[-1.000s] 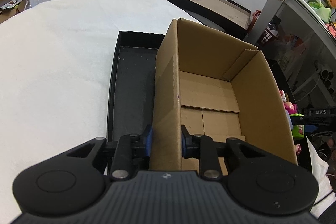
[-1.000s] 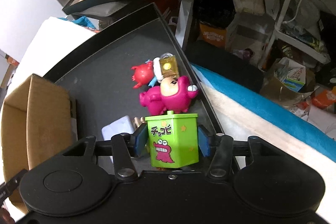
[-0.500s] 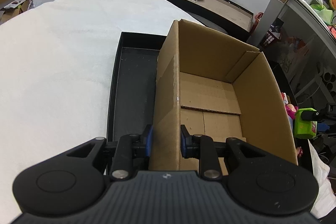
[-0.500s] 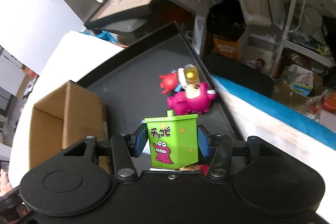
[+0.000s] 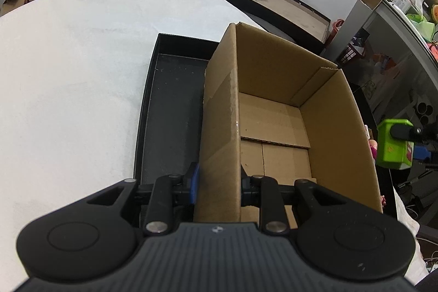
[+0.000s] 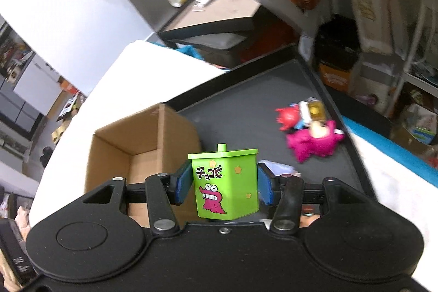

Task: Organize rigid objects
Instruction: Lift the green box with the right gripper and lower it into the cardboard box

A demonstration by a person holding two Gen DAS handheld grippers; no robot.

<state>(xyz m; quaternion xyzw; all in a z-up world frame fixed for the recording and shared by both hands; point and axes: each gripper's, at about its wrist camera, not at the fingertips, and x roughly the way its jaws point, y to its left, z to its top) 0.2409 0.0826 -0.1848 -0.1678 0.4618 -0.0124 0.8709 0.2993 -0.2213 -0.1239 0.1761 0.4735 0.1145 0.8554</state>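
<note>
Black tray: right gripper holds green box upright.

Lime-green toy bin with pink monster print, brown cardboard box, black tray

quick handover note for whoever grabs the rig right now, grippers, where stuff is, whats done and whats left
Left gripper: shut on the near wall of the cardboard box, steadying it in the black tray.
Right gripper: shut on the green toy bin, held in the air beside the box.
Done: nothing in the box yet.
Left: drop the bin in, then fetch the pink figure, red figure and the small pieces around them from the tray.
</note>
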